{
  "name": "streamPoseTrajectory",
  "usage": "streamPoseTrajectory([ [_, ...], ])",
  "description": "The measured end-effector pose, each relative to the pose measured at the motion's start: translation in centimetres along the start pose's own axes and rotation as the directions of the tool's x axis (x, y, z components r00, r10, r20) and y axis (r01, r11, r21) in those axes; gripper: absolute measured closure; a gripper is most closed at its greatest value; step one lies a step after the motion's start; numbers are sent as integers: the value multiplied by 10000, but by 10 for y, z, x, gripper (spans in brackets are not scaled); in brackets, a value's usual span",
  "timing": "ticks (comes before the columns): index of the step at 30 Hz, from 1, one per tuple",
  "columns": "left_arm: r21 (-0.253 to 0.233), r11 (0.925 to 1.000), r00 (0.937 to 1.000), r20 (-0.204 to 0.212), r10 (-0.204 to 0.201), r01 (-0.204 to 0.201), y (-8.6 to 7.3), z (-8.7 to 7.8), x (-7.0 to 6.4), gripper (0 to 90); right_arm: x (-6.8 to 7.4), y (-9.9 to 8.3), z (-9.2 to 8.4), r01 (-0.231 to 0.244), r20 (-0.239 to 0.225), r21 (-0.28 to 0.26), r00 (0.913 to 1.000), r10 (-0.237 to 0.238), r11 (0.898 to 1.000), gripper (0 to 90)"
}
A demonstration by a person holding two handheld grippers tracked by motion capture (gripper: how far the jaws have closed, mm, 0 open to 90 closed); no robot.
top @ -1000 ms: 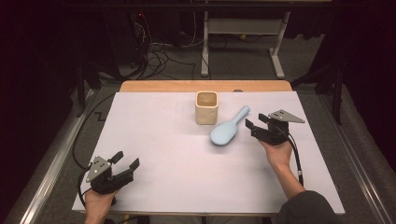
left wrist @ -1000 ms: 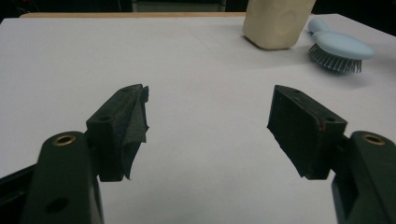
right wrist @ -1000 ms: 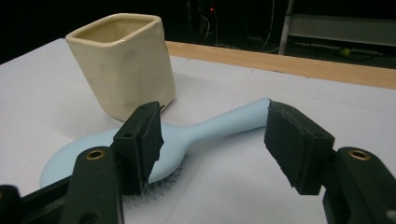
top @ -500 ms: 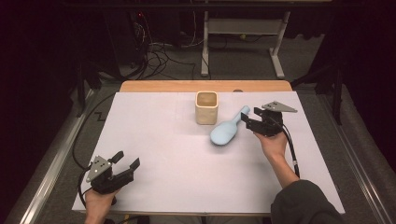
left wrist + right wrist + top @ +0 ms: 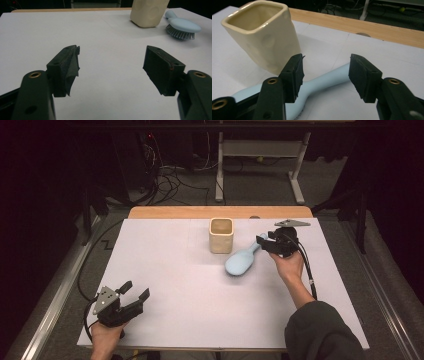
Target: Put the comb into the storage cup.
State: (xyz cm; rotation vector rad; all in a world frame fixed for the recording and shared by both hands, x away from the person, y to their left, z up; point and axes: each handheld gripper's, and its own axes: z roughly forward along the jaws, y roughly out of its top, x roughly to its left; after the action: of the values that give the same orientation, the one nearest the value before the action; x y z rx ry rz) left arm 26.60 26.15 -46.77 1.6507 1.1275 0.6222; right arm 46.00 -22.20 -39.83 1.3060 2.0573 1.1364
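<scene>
A light blue hairbrush (image 5: 240, 262) lies bristles down on the white sheet, its handle pointing to the far right. Just left of the handle stands a cream square cup (image 5: 221, 235), upright. My right gripper (image 5: 261, 241) is at the handle's end. In the right gripper view its jaws (image 5: 325, 72) straddle the handle (image 5: 329, 78) with gaps on both sides; they have just been closing and are still open. The cup (image 5: 262, 35) is close on their left. My left gripper (image 5: 135, 290) rests open at the near left, nothing between its jaws (image 5: 112, 65).
The white sheet (image 5: 190, 285) covers the table; a strip of bare wood (image 5: 220, 212) runs along the far edge. Cables and a white stand's legs lie on the dark floor beyond. A metal rail runs down the table's left side.
My right gripper has moved away from the person and a little left, up to the brush handle, and its jaws have narrowed around it. The left gripper, brush and cup have stayed put.
</scene>
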Motion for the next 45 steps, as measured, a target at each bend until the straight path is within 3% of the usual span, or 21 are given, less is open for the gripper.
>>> streamPoseTrajectory([
  [1,5,10000,10000,6,5,-5,0,0,0,292,0,6,3,212,75,335,9997,-214,9992,510],
  [2,-2,10000,10000,4,8,-8,0,0,0,292,0,6,3,212,75,335,9997,-214,9992,510],
  [3,-10,10000,10000,12,9,-9,0,0,0,292,0,11,7,235,-9,861,9997,-235,9960,571],
  [4,-10,10000,10000,12,9,-9,0,0,0,292,0,11,7,235,-9,861,9997,-235,9960,571],
  [5,-21,10000,10000,18,21,-21,0,0,0,292,0,15,13,381,-67,1407,9993,-375,9893,577],
  [11,-43,10000,10000,45,-19,19,0,0,0,292,4,24,27,456,-191,2130,9989,-425,9760,590],
  [12,-51,10000,10000,48,-16,16,0,0,0,292,6,28,32,518,-246,2437,9986,-472,9685,595],
  [13,-47,10000,10000,53,-10,11,0,0,0,292,6,28,32,518,-246,2437,9986,-472,9685,595],
  [20,-55,10000,9999,137,-11,11,0,-1,-1,292,6,38,46,794,-266,3360,9968,-749,9385,644],
  [21,-59,10000,9999,135,-1,2,0,-1,-1,292,5,38,53,963,-103,3730,9950,-997,9228,674],
  [24,-64,10000,9999,139,-21,22,0,-1,-1,292,4,39,57,877,-133,3859,9959,-895,9184,703],
  [25,-66,10000,9999,134,-13,14,0,-1,-1,292,4,40,62,872,-87,4054,9958,-916,9100,736],
  [26,-78,10000,9999,129,-15,16,0,-1,-1,292,4,40,62,872,-87,4054,9958,-916,9100,736],
  [28,-92,10000,9999,128,-16,17,0,-1,-1,292,7,41,68,1008,-78,4244,9942,-1076,8999,770],
  [31,-99,9999,9999,145,-32,33,0,-1,-1,292,10,41,74,1148,-77,4339,9923,-1237,8936,798],
  [37,-113,9999,9998,180,-46,48,0,-2,-1,292,11,38,82,1255,85,4602,9893,-1458,8789,830],
  [38,-112,9999,9998,180,-43,45,0,-2,-1,292,11,38,85,1238,174,4724,9886,-1497,8726,837],
  [42,-122,9999,9998,181,-51,53,0,-2,-2,292,12,38,88,1224,270,4806,9877,-1542,8684,848],
  [45,-114,9999,9998,187,-50,52,0,-2,-2,292,14,39,90,1330,310,4970,9848,-1707,8575,855],
])
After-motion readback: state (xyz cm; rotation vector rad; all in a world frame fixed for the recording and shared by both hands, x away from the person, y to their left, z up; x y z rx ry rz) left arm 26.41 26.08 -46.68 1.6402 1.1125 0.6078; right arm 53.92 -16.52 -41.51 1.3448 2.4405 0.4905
